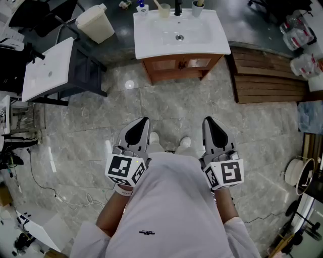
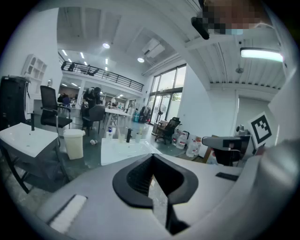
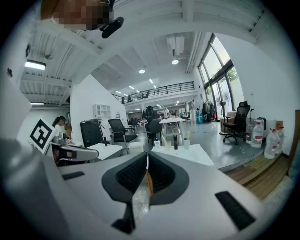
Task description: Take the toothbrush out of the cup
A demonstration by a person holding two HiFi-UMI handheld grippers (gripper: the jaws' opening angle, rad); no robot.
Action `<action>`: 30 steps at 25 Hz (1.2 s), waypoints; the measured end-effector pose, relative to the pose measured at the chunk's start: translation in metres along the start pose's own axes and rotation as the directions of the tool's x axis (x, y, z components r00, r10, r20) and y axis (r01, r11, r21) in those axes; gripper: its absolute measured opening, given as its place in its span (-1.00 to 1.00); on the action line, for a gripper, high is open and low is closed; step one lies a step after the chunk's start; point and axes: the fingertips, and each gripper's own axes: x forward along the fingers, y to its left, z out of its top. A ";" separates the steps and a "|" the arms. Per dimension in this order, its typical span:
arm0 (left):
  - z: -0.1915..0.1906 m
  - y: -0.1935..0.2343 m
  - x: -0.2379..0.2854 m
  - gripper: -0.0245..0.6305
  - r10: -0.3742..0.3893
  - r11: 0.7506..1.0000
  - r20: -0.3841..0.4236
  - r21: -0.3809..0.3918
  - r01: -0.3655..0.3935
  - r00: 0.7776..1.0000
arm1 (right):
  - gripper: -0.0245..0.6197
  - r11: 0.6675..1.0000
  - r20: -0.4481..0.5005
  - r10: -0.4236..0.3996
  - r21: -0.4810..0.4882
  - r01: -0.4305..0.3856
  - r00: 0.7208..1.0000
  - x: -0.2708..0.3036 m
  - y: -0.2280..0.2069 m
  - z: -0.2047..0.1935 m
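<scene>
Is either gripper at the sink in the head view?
No, the left gripper and right gripper both sit by the person's waist, well short of the sink.

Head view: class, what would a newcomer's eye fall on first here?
The left gripper and right gripper sit low at centre, jaws together, empty. Ahead, at top centre, stands a white washbasin with cups along its back edge.

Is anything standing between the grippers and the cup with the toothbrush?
Nothing visible: only grey floor lies between the left gripper, the right gripper and the white washbasin bearing the translucent cup with the toothbrush.
</scene>
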 end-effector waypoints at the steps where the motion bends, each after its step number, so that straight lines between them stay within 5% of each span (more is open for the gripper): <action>1: -0.001 0.000 0.000 -0.91 -0.012 1.000 -0.008 0.004 0.012 1.000 | -0.89 1.000 0.001 -0.001 0.000 0.001 1.000 0.001 0.002 0.000; 11: -0.004 0.014 -0.002 -0.91 -0.096 0.995 -0.051 -0.035 0.095 0.994 | -0.88 1.000 0.003 -0.009 0.015 0.009 1.000 0.019 0.021 0.002; 22: 0.011 0.083 -0.007 -0.91 -0.113 0.993 -0.042 -0.031 0.112 0.993 | -0.88 0.998 0.035 -0.067 0.015 0.067 0.997 0.071 0.052 0.016; 30: 0.027 0.116 0.036 -0.91 -0.136 0.990 -0.056 -0.040 0.133 0.989 | -0.88 0.996 0.014 -0.082 0.019 0.082 0.997 0.117 0.044 0.020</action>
